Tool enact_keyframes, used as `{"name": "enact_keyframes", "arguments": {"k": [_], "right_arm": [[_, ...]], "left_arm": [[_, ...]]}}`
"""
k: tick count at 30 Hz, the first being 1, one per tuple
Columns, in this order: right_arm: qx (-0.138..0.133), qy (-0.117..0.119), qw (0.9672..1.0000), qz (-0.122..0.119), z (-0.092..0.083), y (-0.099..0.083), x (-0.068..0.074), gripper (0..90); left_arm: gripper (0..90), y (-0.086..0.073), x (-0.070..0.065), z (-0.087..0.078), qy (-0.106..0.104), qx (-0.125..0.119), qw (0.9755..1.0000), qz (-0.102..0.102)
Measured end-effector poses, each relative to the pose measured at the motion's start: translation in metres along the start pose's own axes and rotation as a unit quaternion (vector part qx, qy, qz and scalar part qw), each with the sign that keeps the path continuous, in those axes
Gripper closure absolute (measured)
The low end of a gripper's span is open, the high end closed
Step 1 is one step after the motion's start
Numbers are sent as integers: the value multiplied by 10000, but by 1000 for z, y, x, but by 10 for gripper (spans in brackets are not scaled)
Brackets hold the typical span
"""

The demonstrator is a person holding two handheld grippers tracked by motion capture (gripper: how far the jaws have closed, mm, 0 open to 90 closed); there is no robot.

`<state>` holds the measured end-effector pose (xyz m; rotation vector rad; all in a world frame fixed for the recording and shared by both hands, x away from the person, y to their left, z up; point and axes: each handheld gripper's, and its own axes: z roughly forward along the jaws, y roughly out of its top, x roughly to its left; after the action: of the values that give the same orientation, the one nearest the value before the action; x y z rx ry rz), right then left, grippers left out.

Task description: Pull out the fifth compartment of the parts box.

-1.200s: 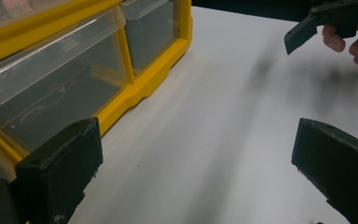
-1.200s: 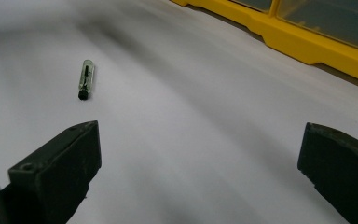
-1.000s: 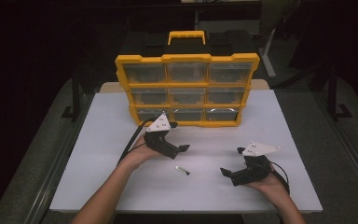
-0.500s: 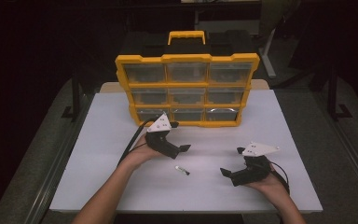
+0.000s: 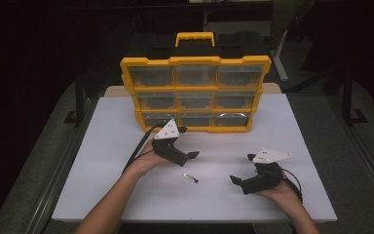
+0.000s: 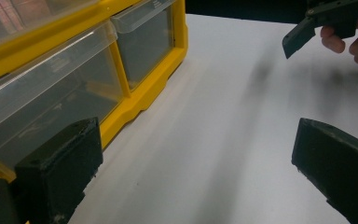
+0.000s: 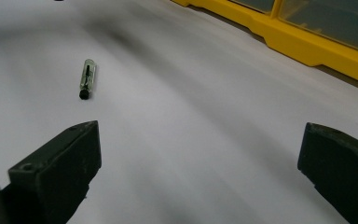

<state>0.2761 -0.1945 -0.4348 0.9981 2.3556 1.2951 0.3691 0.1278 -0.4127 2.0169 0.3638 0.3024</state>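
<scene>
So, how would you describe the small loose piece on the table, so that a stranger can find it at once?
Start from the yellow drawer cabinet standing at the back of the white table. Come toward the person: the left gripper and right gripper rest there, jaws open. Between them lies the piece, a tiny clear tube with a black end, the one loose item on the white surface.

You have one yellow drawer cabinet (image 5: 195, 92) standing at the far edge of the white surface (image 5: 302, 131), with nine clear drawers in three rows of three and one handle on top. One small glass tube (image 5: 190, 177) lies toward the near edge. You hold two tongs: the left tongs (image 5: 187, 157) and the right tongs (image 5: 241, 181).
</scene>
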Motion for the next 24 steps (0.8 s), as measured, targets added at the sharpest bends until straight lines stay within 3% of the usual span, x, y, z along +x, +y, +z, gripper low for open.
{"name": "enact_keyframes", "arguments": {"k": [24], "right_arm": [[-1,14,10000,8,0,0,0,0]], "left_arm": [[19,1,-5,5,145,122,9986,498]]}}
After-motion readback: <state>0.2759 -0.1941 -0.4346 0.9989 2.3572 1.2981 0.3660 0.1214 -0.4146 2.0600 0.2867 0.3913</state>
